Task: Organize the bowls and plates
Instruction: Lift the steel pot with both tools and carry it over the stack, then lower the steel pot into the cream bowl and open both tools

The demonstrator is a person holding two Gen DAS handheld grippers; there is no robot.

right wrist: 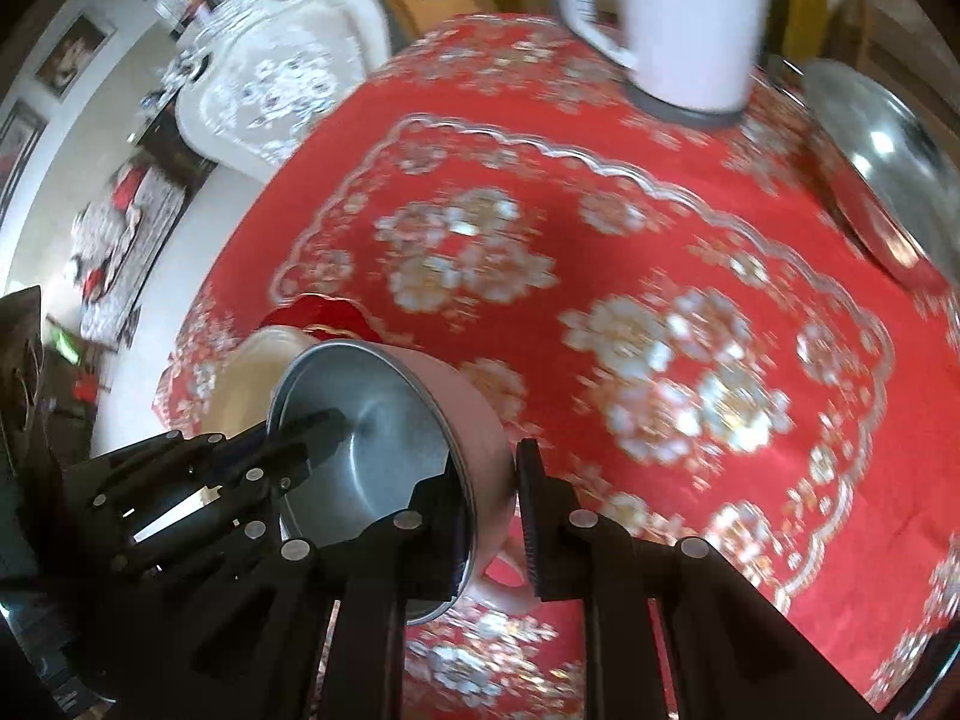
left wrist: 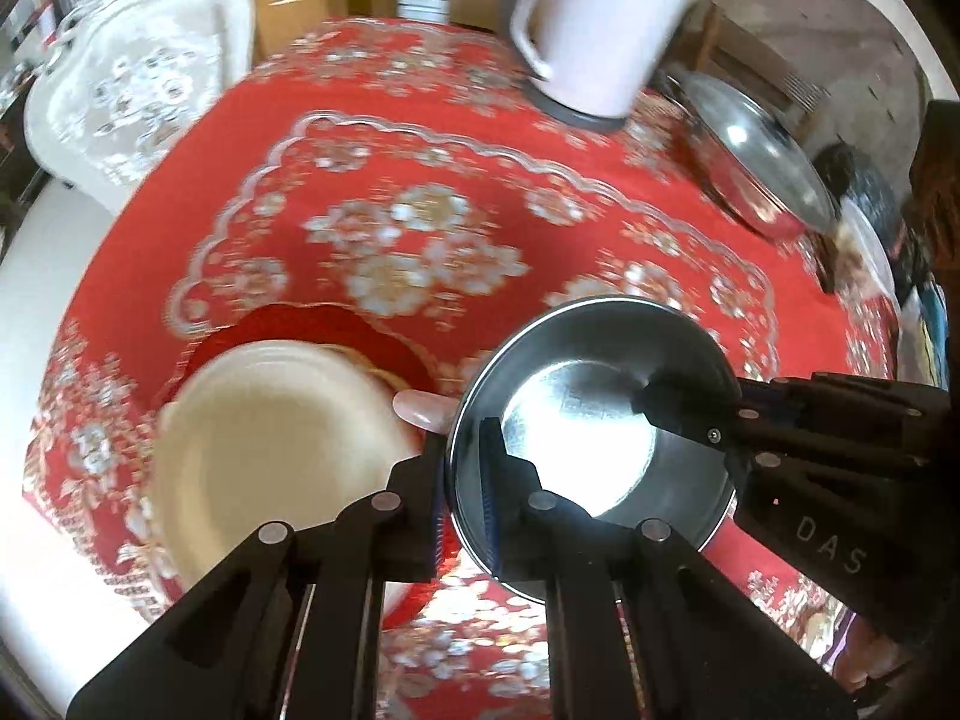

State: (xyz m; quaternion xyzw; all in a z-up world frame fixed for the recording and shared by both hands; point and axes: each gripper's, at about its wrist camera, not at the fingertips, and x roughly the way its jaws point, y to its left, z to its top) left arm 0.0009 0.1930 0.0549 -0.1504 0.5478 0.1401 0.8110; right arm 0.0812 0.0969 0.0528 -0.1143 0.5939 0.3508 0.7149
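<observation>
A red floral cloth [left wrist: 420,192] is covering the bench, with a white jug [left wrist: 594,24] and a steel lidded pan [left wrist: 762,150] standing at its far side. Nearer, a cream plate [left wrist: 270,450] is lying on a red plate [left wrist: 288,324], just left of a pink, steel-lined bowl [left wrist: 588,420]. The left hand-held gripper [left wrist: 468,480] and right hand-held gripper [right wrist: 486,510] are each clamping that bowl's rim from opposite sides, holding it tilted above the cloth.

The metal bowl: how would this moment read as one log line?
metal bowl: held tilted above table | left gripper: shut on rim | right gripper: shut on rim | cream plate: beside it
</observation>
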